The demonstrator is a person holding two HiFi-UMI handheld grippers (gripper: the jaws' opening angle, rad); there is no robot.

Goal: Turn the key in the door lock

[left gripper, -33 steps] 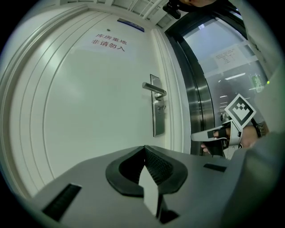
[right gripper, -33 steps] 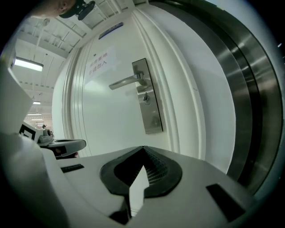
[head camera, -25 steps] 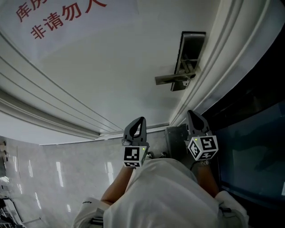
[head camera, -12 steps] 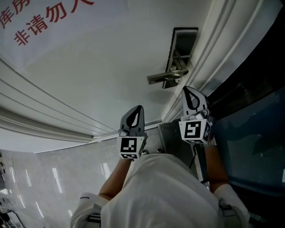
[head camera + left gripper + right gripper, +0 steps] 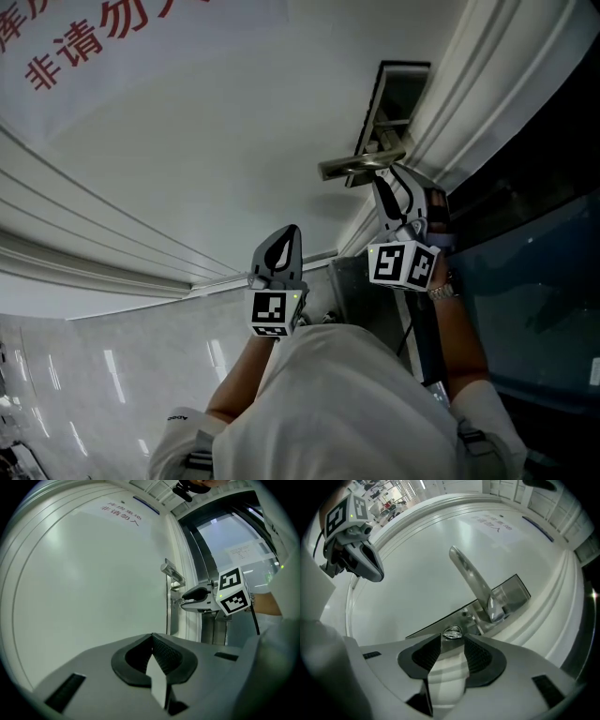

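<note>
White door fills our view. We see the key in the lock just under the handle, between our right gripper's jaws, which have just been opening and stand apart. Our left gripper, closed and empty, hangs left of the handle.

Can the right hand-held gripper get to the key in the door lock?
Probably yes. The right hand-held gripper has jaws that have just been opening, and the key sits right at the gap between their tips, not pinched. Nothing lies in between; the door handle stands clear beyond the key.
</note>
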